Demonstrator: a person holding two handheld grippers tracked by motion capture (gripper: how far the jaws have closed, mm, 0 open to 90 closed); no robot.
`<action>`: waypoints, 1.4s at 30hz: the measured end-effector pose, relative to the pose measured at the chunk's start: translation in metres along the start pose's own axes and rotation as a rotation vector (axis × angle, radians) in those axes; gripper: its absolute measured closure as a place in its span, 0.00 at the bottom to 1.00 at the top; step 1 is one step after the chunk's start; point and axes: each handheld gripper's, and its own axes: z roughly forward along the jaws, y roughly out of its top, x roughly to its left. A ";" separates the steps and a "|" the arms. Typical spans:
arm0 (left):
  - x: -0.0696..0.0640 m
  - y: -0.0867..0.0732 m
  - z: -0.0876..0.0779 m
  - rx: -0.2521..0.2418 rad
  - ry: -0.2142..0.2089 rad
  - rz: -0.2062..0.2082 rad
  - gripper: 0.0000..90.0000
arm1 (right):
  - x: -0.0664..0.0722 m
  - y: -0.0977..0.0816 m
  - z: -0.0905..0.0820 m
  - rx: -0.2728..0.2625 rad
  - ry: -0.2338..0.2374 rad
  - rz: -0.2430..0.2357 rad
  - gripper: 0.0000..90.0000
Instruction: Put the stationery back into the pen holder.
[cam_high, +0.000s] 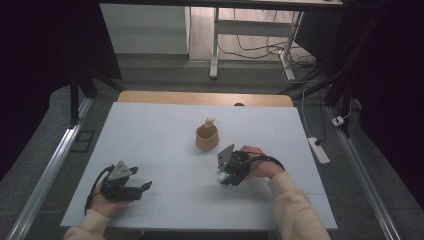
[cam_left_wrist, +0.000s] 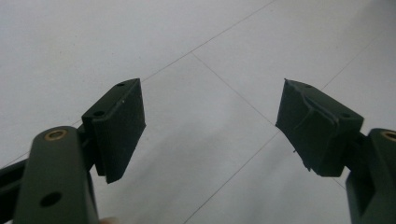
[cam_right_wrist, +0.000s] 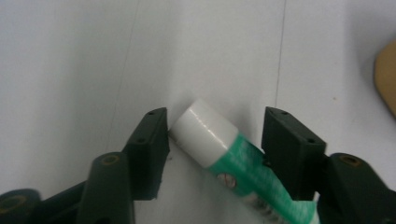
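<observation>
The right tongs (cam_right_wrist: 215, 140) pinch a green-and-white tube (cam_right_wrist: 219, 149) above the tabletop (cam_high: 165, 130), not yet delivered anywhere, while the left tongs (cam_left_wrist: 210, 135) wait spread and empty.

table (cam_high: 165, 125) — open all round | obstacle — cup (cam_high: 206, 138) beside right gripper (cam_high: 223, 176)

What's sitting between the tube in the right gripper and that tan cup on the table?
Nothing visible. The green-and-white tube lies between the right gripper's jaws, and the tan cup stands just beyond it on the white table. The stretch of table between them looks bare in the high view.
</observation>
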 end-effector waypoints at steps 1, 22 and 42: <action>0.000 0.000 0.000 0.001 0.000 0.002 0.26 | 0.000 -0.001 0.002 0.001 0.006 0.001 0.50; 0.000 0.000 -0.001 -0.003 0.000 0.005 0.26 | -0.001 -0.009 -0.001 -0.009 0.049 0.004 0.54; 0.000 0.000 -0.002 -0.008 0.005 0.004 0.26 | -0.010 -0.009 -0.019 -0.098 -0.021 0.118 0.73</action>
